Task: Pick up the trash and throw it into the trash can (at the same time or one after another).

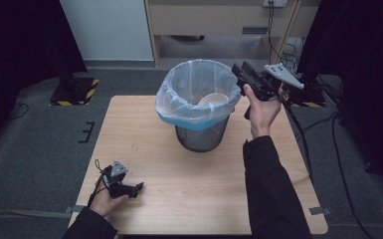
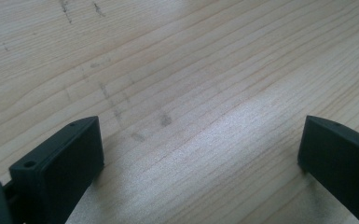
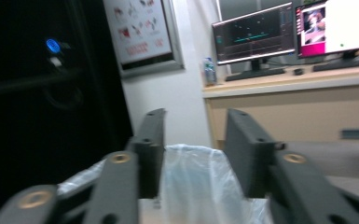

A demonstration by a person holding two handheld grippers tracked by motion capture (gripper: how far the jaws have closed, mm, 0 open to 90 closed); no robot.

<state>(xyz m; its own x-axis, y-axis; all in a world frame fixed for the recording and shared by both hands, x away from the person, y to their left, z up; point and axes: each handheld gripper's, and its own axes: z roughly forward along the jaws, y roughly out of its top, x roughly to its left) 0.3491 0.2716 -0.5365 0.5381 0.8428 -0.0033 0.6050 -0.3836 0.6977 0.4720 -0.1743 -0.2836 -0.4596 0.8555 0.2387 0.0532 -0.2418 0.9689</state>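
A wire mesh bin [image 1: 201, 133] lined with a clear plastic bag [image 1: 194, 84] stands at the back middle of the wooden table [image 1: 179, 189]. A pale bowl-shaped thing [image 1: 214, 102] lies inside it. My right gripper [image 1: 239, 69] is held up in the air beside the bin's right rim, jaws apart with nothing between them; its own view looks over the bag's rim [image 3: 191, 177] past both jaws. My left gripper [image 1: 138, 188] rests low at the table's front left, open, with bare wood [image 2: 200, 140] between its jaws.
The table's front and right parts are bare wood. Beyond the table are a dark stand base with yellow-black tape [image 1: 74, 89], cables [image 1: 298, 124] on the floor at the right, and a desk with monitors [image 3: 256, 37].
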